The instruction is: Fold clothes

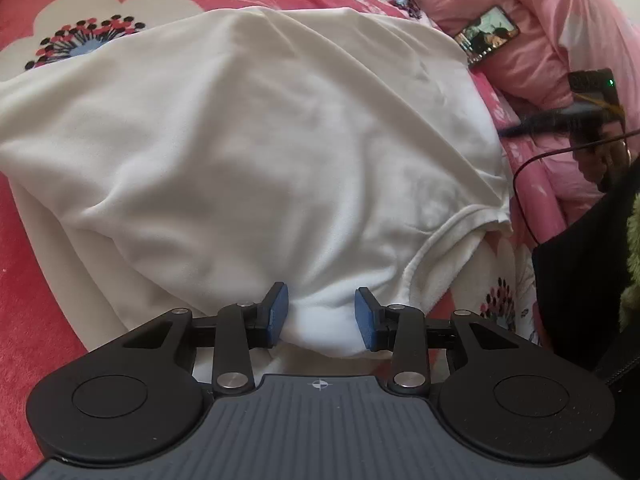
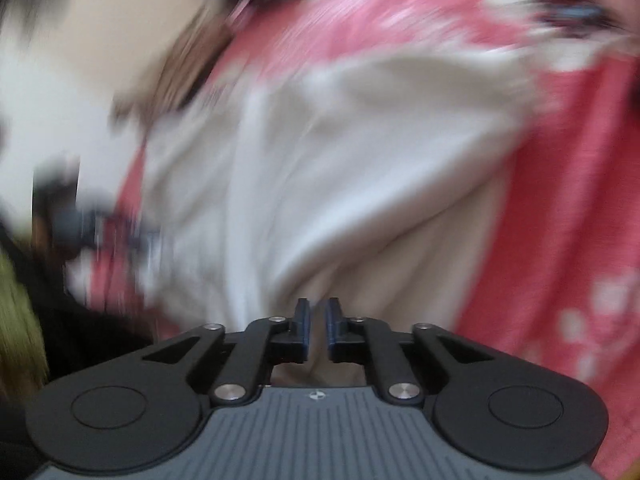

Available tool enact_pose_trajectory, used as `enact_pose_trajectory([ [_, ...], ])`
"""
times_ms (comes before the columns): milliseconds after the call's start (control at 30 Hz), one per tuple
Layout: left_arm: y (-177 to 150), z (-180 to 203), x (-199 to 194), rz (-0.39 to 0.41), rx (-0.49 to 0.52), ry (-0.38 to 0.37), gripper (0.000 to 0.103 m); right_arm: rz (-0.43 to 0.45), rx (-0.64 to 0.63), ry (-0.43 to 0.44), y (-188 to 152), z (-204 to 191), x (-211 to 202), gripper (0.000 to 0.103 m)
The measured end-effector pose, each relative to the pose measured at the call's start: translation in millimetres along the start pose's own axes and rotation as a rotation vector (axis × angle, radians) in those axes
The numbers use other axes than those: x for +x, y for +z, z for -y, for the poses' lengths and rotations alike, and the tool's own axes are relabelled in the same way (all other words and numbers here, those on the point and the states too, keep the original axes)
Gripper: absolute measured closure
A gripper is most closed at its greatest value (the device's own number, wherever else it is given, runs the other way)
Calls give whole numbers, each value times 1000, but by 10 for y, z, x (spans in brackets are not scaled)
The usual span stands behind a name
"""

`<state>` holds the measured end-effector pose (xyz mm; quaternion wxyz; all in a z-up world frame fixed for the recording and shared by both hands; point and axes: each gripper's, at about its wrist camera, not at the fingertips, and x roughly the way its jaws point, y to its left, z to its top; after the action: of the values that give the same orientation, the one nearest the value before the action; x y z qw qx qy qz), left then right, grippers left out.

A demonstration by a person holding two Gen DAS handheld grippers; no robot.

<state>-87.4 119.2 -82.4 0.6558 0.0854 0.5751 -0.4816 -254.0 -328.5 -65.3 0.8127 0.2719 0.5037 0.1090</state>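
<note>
A white garment (image 1: 256, 152) lies bunched on a red floral bedspread (image 1: 36, 320). My left gripper (image 1: 322, 316) is open, its blue pads on either side of a fold of the white cloth at the near edge; the pads do not pinch it. A ribbed hem (image 1: 440, 232) shows at the right. In the right wrist view, which is blurred by motion, the white garment (image 2: 320, 168) hangs in folds. My right gripper (image 2: 318, 326) is nearly closed, with pale cloth between the pads.
A pink quilt (image 1: 560, 20) lies at the far right with a phone (image 1: 488, 34) on it. A black cable (image 1: 528, 168) and a dark sleeve (image 1: 592, 264) are at the right. The red bedspread (image 2: 568, 200) fills the right side of the right wrist view.
</note>
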Motion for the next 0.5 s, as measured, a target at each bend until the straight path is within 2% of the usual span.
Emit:
enact_pose_trajectory([
  [133,9,22,34,-11,21,9,66,233,289,-46,179,426,-268,69],
  [267,-18,-16,-12,-8,12,3,66,336,433,-52,335,696,-258,65],
  [333,-24,-20,-16,-7,7,4,66,364,478,-67,395,779,-184,65],
  [433,-30,0,-10,-7,16,14,66,386,480,-66,488,899,-96,67],
  [467,-33,5,-6,-7,19,18,66,393,465,-67,495,881,-56,70],
  [500,-35,5,-4,-7,20,20,66,399,449,-76,511,904,-62,84],
])
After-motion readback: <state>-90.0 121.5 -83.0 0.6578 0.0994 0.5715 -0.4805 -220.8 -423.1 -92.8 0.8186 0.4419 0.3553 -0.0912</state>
